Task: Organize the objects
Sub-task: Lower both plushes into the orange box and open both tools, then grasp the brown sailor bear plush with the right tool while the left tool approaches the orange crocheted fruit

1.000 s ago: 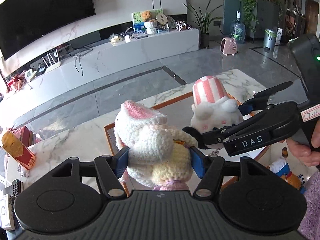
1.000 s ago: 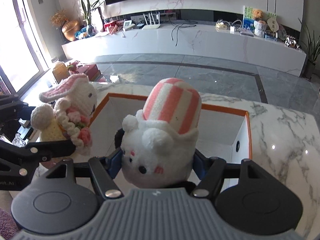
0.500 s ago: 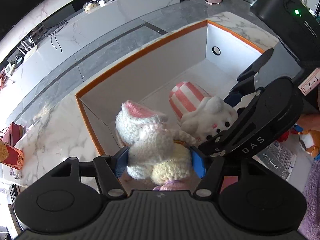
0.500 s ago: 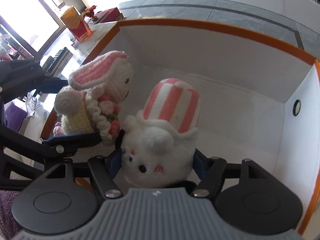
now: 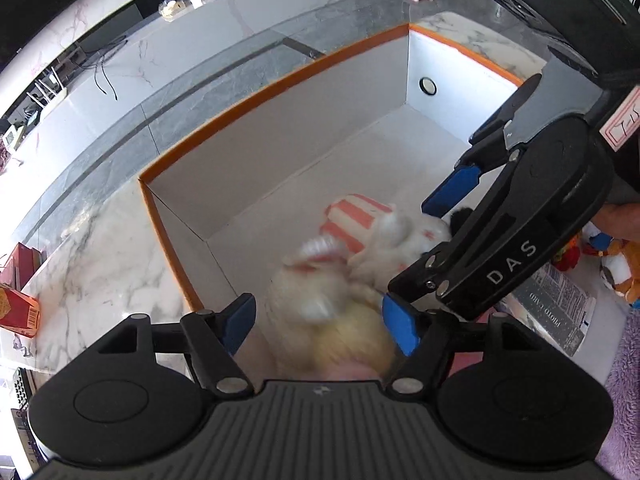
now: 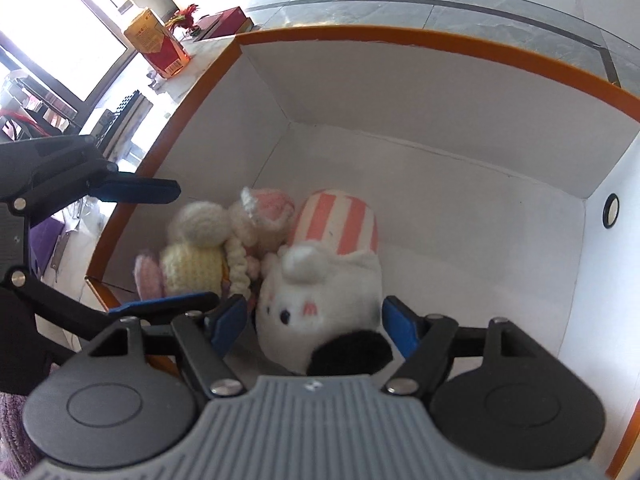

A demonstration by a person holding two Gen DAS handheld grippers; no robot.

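Note:
A crochet bunny, blurred, lies low inside the white box with an orange rim. My left gripper straddles it, jaws opening, with a gap showing at the left pad. Beside it a white plush with a pink striped hat rests on the box floor. My right gripper stands around the plush, jaws opening, and both pads are clear of it. The two toys touch each other.
The box stands on a marble tabletop. A red and yellow carton is at the table's left end. Right of the box lie a printed packet and several small plush toys, with purple fuzzy cloth nearby.
Both grippers sank into the box and tipped downward. Their jaws widened, and both toys left the pads and dropped to the box floor.

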